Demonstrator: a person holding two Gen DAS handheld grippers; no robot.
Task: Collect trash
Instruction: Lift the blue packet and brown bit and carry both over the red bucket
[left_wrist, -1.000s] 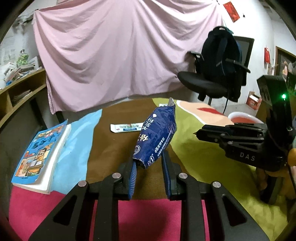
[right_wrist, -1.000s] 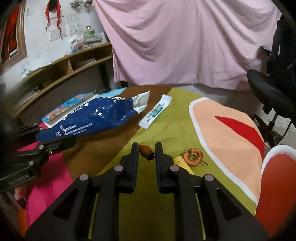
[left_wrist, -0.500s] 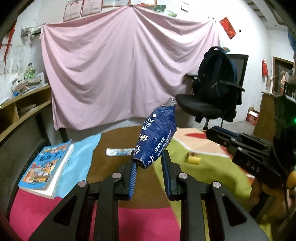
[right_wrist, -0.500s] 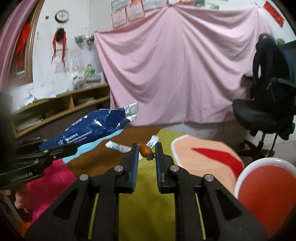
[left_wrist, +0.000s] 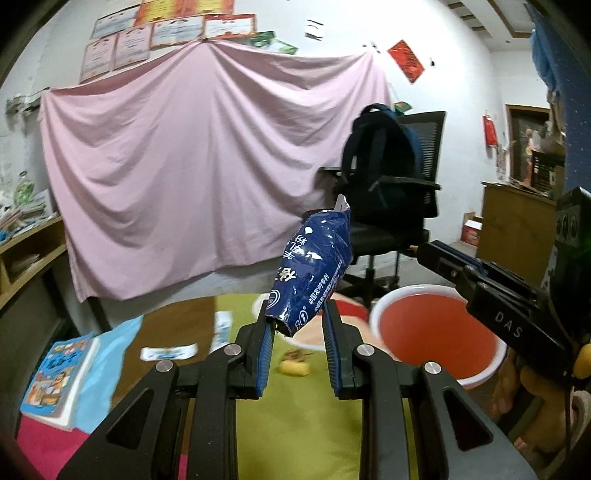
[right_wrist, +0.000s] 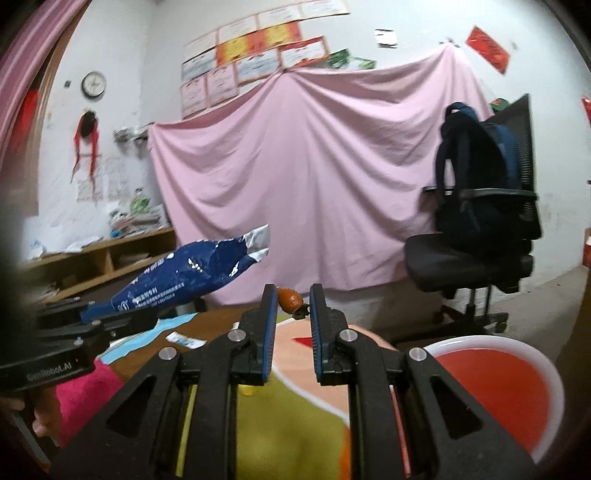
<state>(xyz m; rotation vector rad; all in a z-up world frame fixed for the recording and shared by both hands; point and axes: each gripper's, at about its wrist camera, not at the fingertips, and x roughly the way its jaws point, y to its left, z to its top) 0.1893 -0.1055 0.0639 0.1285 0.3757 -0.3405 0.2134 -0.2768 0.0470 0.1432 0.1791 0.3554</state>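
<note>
Both grippers have lifted off the table; red basin (left_wrist: 436, 332) now at lower right. Left gripper (left_wrist: 297, 325) clamps blue snack bag (left_wrist: 314, 266), frame centre. Right gripper (right_wrist: 293, 300) pinches small orange scrap (right_wrist: 289, 298), centre, above table (right_wrist: 295, 424).

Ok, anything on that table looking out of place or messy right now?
Yes: a yellow scrap and a brown peel-like bit lie loose on the cloth, plus two white wrappers near the book. Nothing looks spilled.
</note>
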